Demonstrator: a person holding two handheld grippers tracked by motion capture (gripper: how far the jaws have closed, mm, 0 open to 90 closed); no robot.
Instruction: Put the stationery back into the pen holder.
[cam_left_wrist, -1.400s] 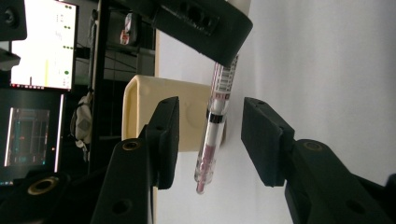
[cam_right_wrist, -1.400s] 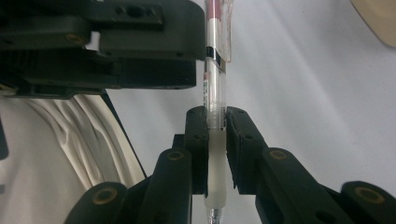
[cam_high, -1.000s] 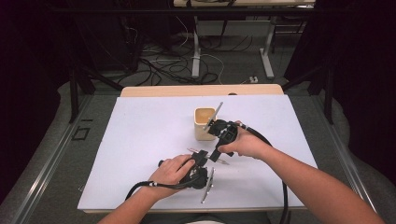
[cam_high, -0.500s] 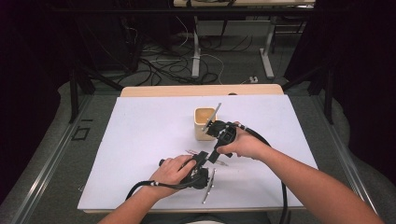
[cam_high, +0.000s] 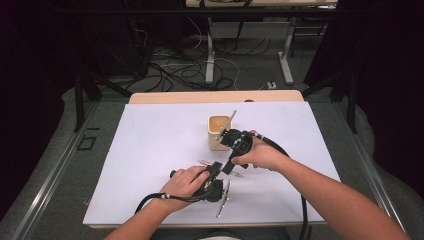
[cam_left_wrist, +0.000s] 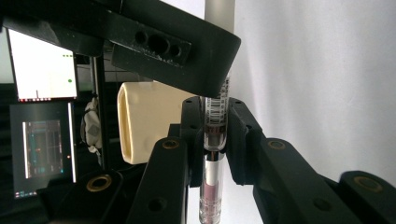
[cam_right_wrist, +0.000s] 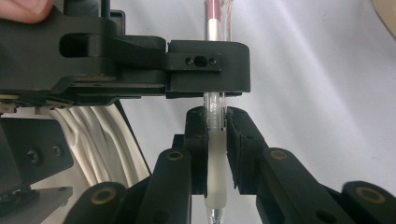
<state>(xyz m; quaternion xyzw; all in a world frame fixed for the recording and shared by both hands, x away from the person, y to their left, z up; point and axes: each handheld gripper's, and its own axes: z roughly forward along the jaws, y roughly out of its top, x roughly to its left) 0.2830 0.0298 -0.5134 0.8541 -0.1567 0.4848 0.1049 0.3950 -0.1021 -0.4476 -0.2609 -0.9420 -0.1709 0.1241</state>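
Right, I'm looking down on a counter (cam_high: 150, 150) covered in plain white sheeting, with a strip of bare pale wood showing along its far edge. Beyond it the room is dark: grey floor, metal frame legs, and a tangle of black and white cables (cam_high: 200, 65) lying on the floor. In my left gripper view two lit monitors (cam_left_wrist: 42, 112) stand off to the side. A small cream-coloured cup (cam_high: 219, 132) stands upright near the middle of the counter with a slim stick leaning out of it. Just in front of the cup both my hands meet. The left gripper (cam_left_wrist: 215, 135) has its fingers clenched on a clear-barrelled pen (cam_left_wrist: 214, 140), gripping the section with the barcode label, and the right gripper (cam_right_wrist: 216, 140) has its fingers clenched on the same pen at its frosted grip end. So the pen is held between the two grippers, close above the white sheet, near the cup. In the high view another long thin pen-like object (cam_high: 224, 197) lies flat on the sheet just beside my left hand (cam_high: 185, 182), towards the near edge
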